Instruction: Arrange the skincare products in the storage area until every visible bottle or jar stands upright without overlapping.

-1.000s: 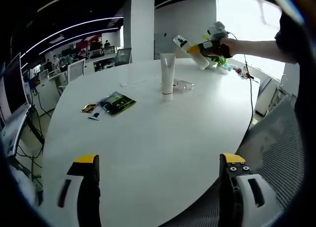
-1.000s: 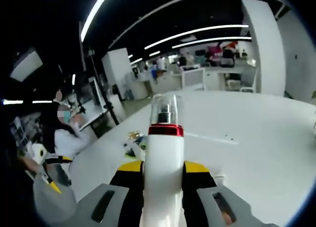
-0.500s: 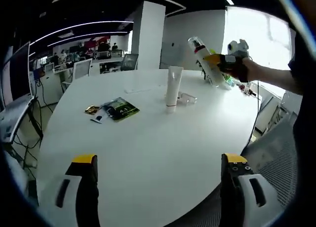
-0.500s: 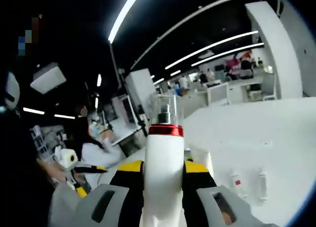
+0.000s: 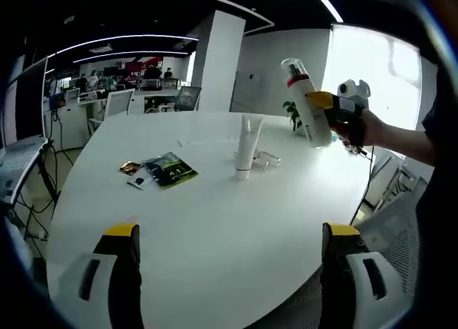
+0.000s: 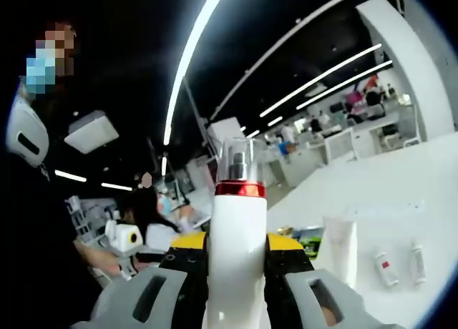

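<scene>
- Holding mid-task: right gripper (image 6: 236, 261) has its jaws pinching a tall white plastic pump bottle with red collar and clear cap (image 6: 236, 236), lifted in the air above the round white desk (image 5: 215, 229), near upright with a slight tilt in the left gripper view (image 5: 306, 104); not yet set down.
- Done so far, by my read: one white squeeze tube (image 5: 245, 146) stands upright on its cap near the desk's far middle.
- Left, by my read: two small clear vials with a red mark (image 6: 399, 261) lie flat just beside the tube, touching or nearly so in the left gripper view (image 5: 266, 157); these need standing up, and the pump bottle needs placing apart from them.
- Left gripper (image 5: 229, 272) is low over the near desk edge, jaws spread wide, nothing between them.
- Count: 1 pump bottle, 1 tube, 2 vials.
- Extras: one dark green foil sachet (image 5: 170, 168) flat on the desk, small gold packet (image 5: 129, 167) and a tiny dark item just beside it; too small to tell what.
- Judgement: about a quarter done.
</scene>
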Motion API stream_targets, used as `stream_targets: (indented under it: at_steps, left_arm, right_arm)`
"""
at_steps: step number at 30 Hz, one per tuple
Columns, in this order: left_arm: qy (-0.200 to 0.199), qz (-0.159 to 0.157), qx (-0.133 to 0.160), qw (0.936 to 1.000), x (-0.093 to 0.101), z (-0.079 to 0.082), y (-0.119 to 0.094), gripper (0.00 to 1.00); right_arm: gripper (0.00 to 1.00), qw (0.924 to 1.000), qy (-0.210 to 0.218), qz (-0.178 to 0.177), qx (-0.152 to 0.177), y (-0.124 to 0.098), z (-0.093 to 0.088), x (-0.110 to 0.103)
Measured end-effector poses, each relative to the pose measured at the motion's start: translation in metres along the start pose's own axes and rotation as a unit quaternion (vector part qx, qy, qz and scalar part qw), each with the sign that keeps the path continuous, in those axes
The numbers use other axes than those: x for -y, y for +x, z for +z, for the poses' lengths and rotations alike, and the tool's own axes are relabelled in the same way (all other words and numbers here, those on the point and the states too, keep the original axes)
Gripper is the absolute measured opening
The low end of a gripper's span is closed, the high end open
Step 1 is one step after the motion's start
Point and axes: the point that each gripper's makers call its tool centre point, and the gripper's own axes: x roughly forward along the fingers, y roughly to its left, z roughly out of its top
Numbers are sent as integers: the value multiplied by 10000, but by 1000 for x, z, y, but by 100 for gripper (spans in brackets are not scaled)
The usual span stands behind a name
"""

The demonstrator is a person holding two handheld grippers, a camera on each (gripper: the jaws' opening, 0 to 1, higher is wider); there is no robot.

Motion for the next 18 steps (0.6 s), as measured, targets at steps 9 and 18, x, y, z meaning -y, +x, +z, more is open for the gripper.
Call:
stream_targets:
  at_steps: [9, 18]
  left_arm:
    - [-71, -778, 182, 9968, 41, 29, 11, 96]
    - [-129, -2084, 577, 9763, 92, 75, 4, 91]
  right_arm:
    - [21, 9958, -59, 895, 202, 10, 0, -47]
    - [21, 9887, -259, 1476, -64, 14, -13, -75]
